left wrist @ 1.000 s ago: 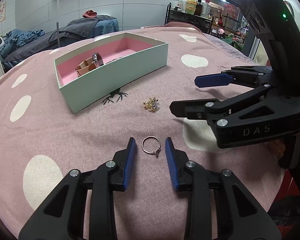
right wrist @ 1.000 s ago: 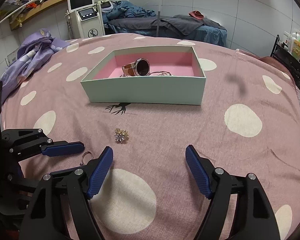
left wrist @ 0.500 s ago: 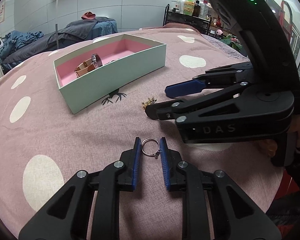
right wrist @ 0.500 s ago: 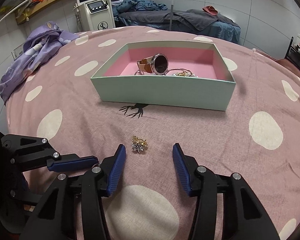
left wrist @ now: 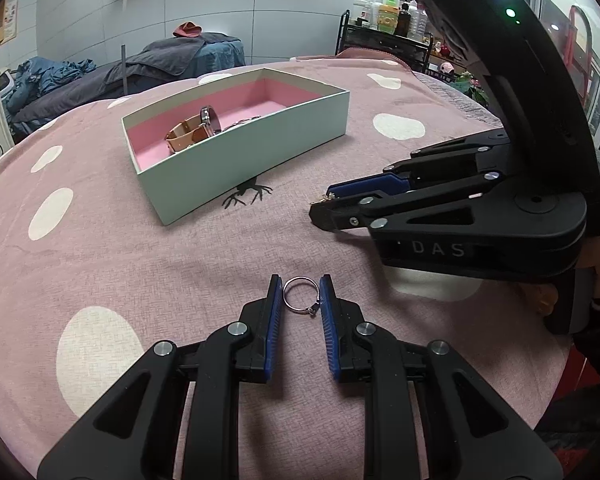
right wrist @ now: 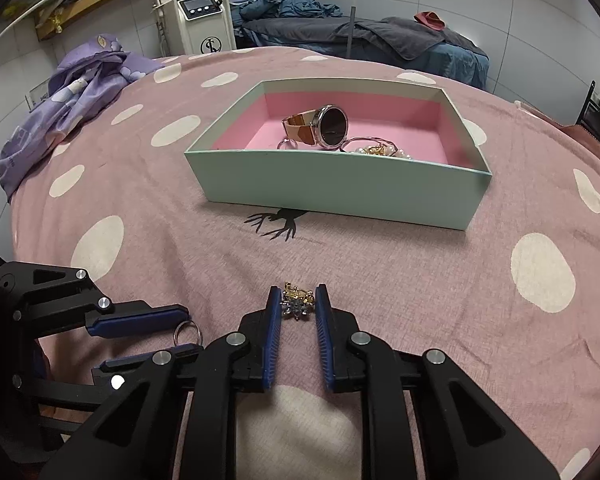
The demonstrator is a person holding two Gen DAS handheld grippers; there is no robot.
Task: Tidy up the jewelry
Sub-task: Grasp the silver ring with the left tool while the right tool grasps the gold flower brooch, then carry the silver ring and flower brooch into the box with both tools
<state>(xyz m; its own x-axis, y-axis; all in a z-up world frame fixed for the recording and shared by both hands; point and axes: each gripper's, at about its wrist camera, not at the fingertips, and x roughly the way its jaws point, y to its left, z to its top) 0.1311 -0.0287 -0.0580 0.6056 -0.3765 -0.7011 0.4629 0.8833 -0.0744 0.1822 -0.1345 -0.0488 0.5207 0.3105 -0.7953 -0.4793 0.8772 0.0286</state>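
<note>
Left wrist: my left gripper [left wrist: 300, 294] clamps the ring [left wrist: 299, 295]; right gripper [right wrist: 297, 303] pinches the brooch [right wrist: 297, 301].

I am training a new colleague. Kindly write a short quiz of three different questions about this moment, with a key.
1. True or false: the watch lies inside the box.
2. Multiple choice. What sits between the fingers of the left gripper?
A. a pearl bracelet
B. a ring
C. a watch
3. Fill the gap: the right gripper has its pads on either side of the ____, which lies on the spotted cloth.

Key
1. True.
2. B: the ring sits between the blue pads.
3. Brooch: the gold and crystal brooch.
</note>
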